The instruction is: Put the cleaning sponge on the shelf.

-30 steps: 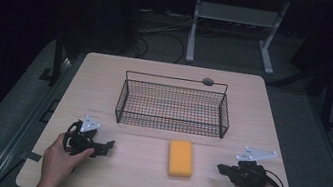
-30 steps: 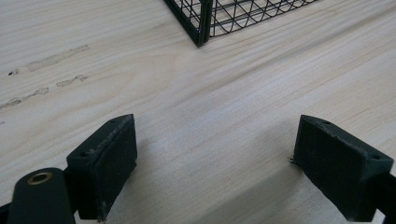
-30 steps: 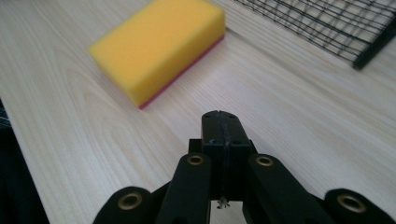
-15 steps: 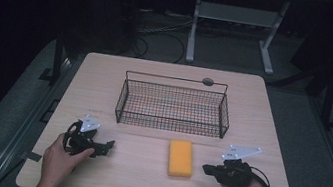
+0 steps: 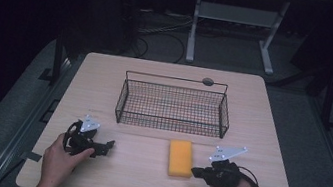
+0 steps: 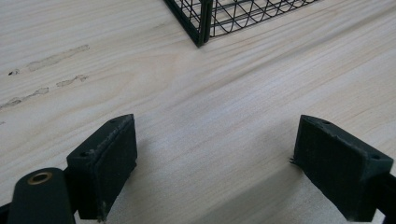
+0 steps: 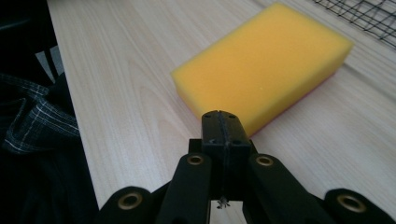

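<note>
Closed right claw (image 7: 223, 122) just beside the yellow sponge (image 7: 261, 70)

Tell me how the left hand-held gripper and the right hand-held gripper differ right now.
The left hand-held gripper has its jaws spread wide over bare table; the right hand-held gripper has its jaws shut together. The left points toward the wire basket; the right points at the yellow sponge. Neither holds anything.

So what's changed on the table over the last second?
The right hand-held gripper slid left across the table toward the yellow sponge, jaws shut and empty. The left hand-held gripper, sponge and wire basket stayed put.
</note>
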